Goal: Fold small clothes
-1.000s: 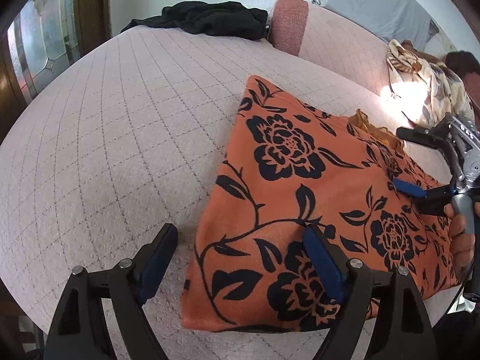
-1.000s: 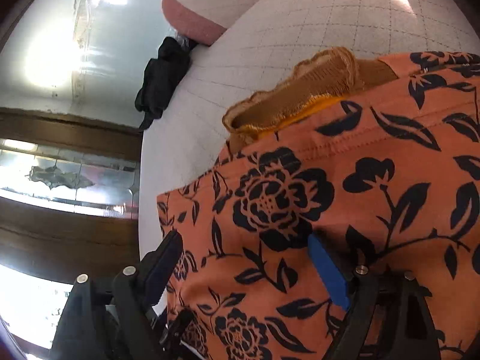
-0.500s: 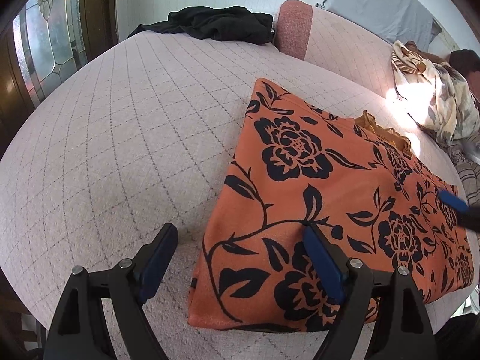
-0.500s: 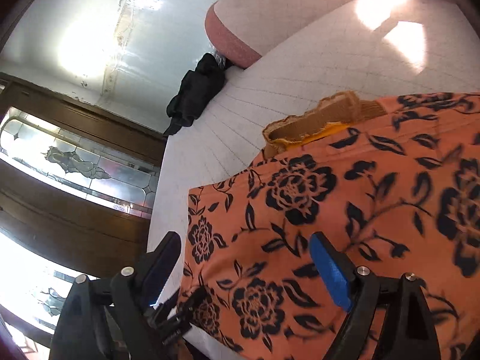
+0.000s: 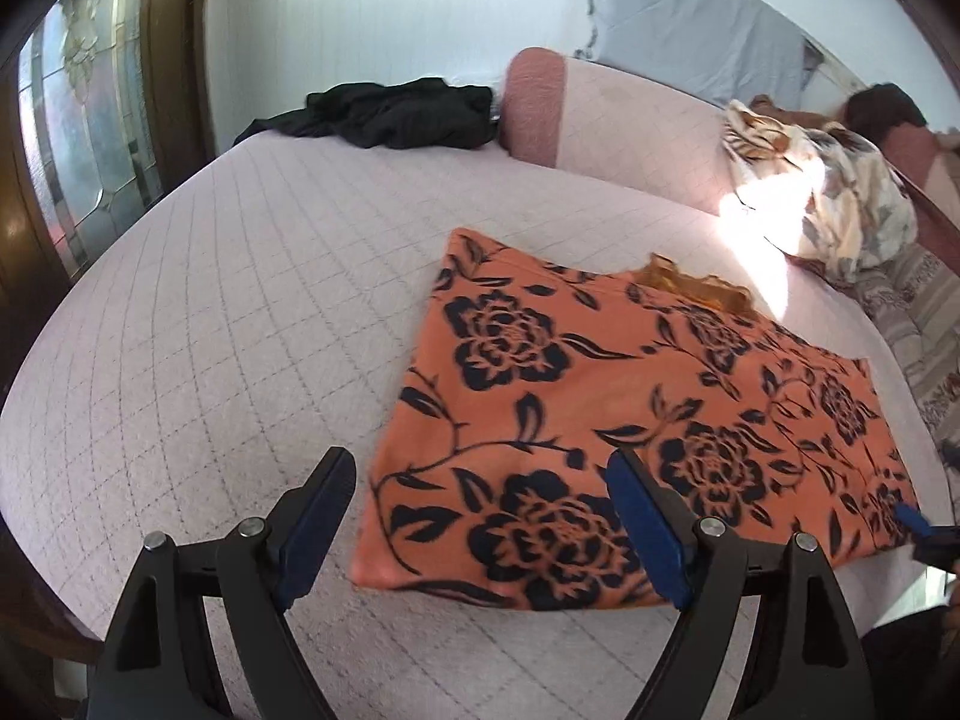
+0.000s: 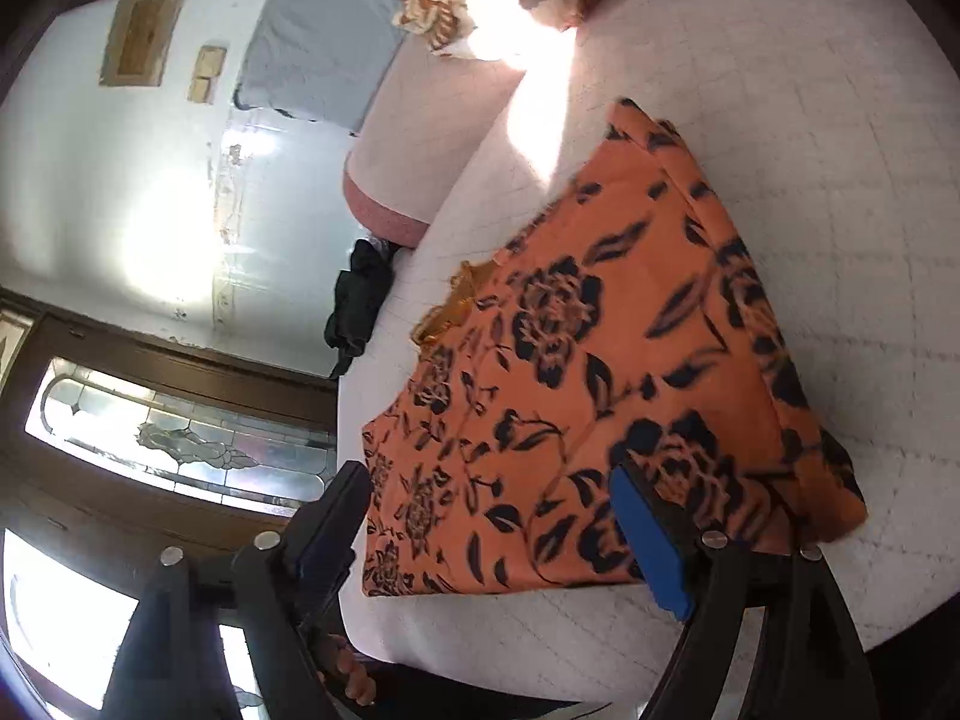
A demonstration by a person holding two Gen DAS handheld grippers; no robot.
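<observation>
An orange garment [image 5: 600, 396] with black flowers lies folded flat on the quilted bed [image 5: 240, 300]. A mustard lace-edged piece [image 5: 690, 285] pokes out at its far edge. My left gripper [image 5: 480, 516] hovers open above the garment's near left corner, touching nothing. In the right wrist view the same garment [image 6: 600, 372] fills the middle, with the lace piece [image 6: 456, 306] at its left. My right gripper [image 6: 492, 534] hangs over the near edge, its jaws closing slightly but still wide, with no cloth pinched between them. One blue tip of the right gripper [image 5: 918, 525] shows at the garment's right corner.
Black clothing [image 5: 396, 114] lies at the bed's far side beside a pink bolster [image 5: 534, 102]. A patterned cloth heap [image 5: 822, 198] sits in sunlight at the far right. A leaded glass door [image 5: 78, 138] stands to the left. Fingers of a hand [image 6: 348, 672] show below the right gripper.
My right gripper has pulled well back from over the garment to its near edge, so the whole folded piece now shows. My left gripper has risen and backed off a little.
</observation>
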